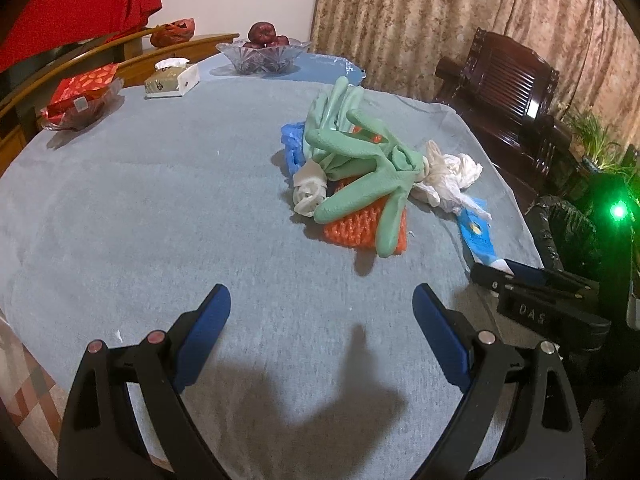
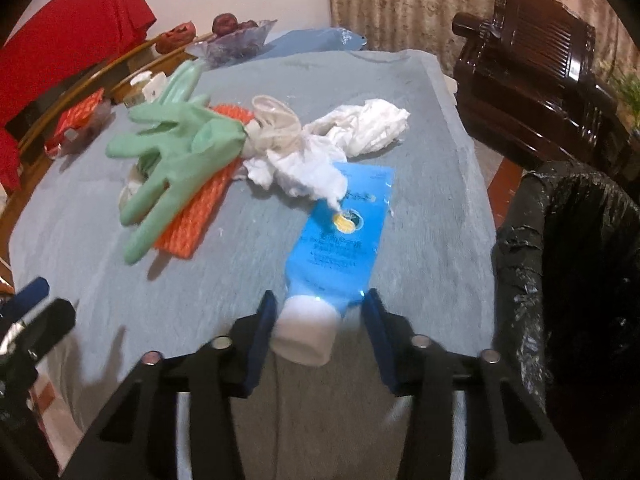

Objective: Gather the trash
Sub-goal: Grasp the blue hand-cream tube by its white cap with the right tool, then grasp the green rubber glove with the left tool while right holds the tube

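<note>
Nearest the right wrist camera, the right gripper [image 2: 320, 316] straddles the white cap end of a blue tube [image 2: 336, 240] that lies on the blue-grey tablecloth [image 2: 432, 208] close to the table's near edge; the left pad looks to be touching the cap, the right pad stands at the tube's shoulder, and the blur there leaves it unclear whether the tongs truly pinch it yet. To do this well, I judge the squeeze should land on the stiff cap and shoulder rather than the soft body, and be firm before any lift, since the tube's far end is tucked under a wad of white tissue [image 2: 320, 168] that may drag along. The lined black bin [image 2: 560, 240] stands just off the table's right side, a short carry. The left gripper [image 1: 320, 312] hangs wide open above bare cloth, gripping nothing. Farther in lies the rest of the trash: pale green rubber gloves [image 1: 360, 160] heaped over an orange mesh piece [image 1: 360, 228], with something blue [image 1: 290, 140] behind. Beyond, a tissue box [image 1: 172, 80], a red packet on a dish [image 1: 84, 92] and a glass fruit bowl [image 1: 264, 54] sit toward the far rim, with a dark wooden chair [image 1: 504, 80], patterned curtains [image 1: 400, 12] and red cloth [image 1: 80, 0] behind.
</note>
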`<act>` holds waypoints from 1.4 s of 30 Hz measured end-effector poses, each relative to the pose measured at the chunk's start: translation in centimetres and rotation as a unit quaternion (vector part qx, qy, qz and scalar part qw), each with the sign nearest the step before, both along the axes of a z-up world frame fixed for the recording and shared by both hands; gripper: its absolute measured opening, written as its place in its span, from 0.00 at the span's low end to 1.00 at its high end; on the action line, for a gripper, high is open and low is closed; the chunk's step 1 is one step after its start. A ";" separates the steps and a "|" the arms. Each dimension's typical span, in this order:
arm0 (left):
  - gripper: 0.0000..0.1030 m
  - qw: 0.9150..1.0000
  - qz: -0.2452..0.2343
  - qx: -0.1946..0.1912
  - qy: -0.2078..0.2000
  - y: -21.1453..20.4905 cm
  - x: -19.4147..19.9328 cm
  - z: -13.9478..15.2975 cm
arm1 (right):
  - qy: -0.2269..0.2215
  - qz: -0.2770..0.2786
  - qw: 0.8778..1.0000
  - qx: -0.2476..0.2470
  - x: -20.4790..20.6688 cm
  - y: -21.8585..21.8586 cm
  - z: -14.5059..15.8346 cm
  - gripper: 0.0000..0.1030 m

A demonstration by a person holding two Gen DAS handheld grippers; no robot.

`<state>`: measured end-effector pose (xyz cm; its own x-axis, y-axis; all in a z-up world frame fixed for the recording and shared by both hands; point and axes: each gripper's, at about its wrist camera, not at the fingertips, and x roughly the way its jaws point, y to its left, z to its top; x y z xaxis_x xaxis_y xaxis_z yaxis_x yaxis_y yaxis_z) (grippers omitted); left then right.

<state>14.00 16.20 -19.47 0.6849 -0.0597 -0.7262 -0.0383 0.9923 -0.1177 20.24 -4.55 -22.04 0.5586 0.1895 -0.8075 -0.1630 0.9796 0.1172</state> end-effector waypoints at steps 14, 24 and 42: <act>0.87 1.000 -0.005 0.001 0.002 -0.3 0.2 0.2 | 0.012 0.017 1.000 0.003 -0.1 -0.4 0.0 0.29; 0.82 1.000 -0.026 -0.003 -0.015 -2.9 2.4 0.9 | -0.033 -0.025 0.999 0.015 -1.2 -3.1 3.1 0.28; 0.50 0.998 -0.035 0.017 -0.043 -7.5 11.2 0.9 | -0.049 -0.032 0.998 0.021 1.8 -5.4 3.8 0.29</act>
